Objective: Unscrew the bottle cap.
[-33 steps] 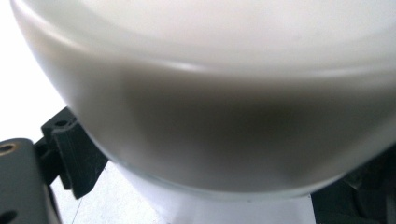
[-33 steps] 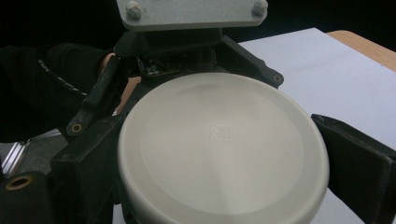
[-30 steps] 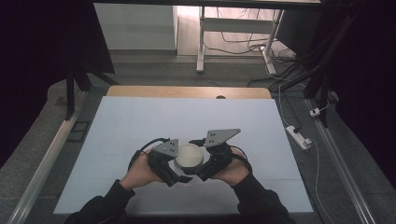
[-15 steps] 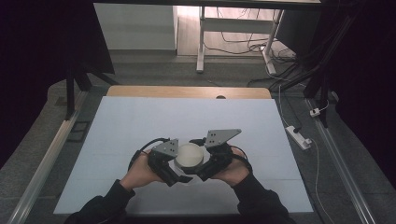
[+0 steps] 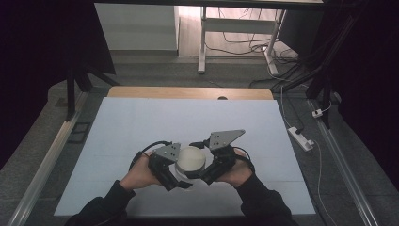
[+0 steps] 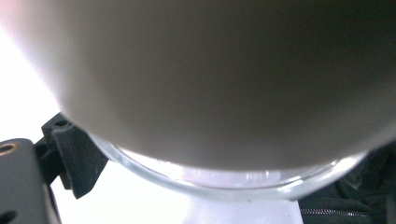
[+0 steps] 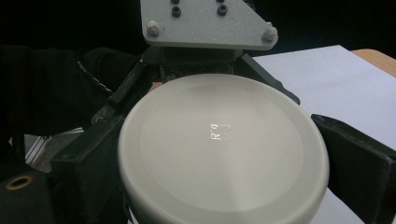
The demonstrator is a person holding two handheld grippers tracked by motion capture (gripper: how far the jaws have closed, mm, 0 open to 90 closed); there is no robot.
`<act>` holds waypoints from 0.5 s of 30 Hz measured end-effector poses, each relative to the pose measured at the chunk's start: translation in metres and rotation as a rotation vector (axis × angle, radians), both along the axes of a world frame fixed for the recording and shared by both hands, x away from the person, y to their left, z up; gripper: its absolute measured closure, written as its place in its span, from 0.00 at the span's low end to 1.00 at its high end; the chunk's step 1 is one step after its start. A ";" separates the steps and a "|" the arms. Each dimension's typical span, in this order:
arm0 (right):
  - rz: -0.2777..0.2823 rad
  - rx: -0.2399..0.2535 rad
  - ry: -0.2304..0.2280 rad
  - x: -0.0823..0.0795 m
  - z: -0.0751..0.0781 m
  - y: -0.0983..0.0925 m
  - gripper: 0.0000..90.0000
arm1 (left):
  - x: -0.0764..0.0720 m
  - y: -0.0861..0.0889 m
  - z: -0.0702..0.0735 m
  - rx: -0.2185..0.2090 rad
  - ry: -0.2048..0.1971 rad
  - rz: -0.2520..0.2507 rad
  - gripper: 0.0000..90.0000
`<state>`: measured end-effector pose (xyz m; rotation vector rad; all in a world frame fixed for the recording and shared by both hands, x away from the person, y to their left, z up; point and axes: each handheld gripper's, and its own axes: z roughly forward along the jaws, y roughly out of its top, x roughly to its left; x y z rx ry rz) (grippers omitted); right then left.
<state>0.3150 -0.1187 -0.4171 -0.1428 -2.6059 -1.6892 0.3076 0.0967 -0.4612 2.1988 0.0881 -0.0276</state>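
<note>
White sheeting covers the desk (image 5: 141,122), and low in the frame's middle sits a round glass jar with a flat cream lid (image 5: 190,160). The left gripper (image 5: 175,175) and right gripper (image 5: 207,173) flank it, each clenched on the jar. The right gripper view shows the lid's embossed top; the left gripper view shows the clear glass rim beneath.

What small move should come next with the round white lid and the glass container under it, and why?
Probably the right tongs should twist or lift the white lid a little while the left tongs steady the glass container. Both tongs sit against it from opposite sides, and the lid appears seated on the glass rim. Whether it screws or presses on cannot be told.
</note>
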 end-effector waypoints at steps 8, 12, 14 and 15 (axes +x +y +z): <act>-0.014 0.005 -0.012 0.000 0.003 -0.003 0.08 | 0.001 0.001 -0.001 0.015 -0.007 0.028 0.09; -0.021 0.002 -0.022 -0.001 0.004 -0.003 0.08 | 0.002 0.002 -0.002 0.019 -0.010 0.044 0.09; -0.024 0.000 -0.026 -0.001 0.005 -0.004 0.08 | 0.003 0.002 -0.002 0.021 -0.009 0.054 0.09; -0.030 -0.003 -0.029 -0.001 0.006 -0.004 0.08 | 0.004 0.003 -0.002 0.020 -0.010 0.059 0.09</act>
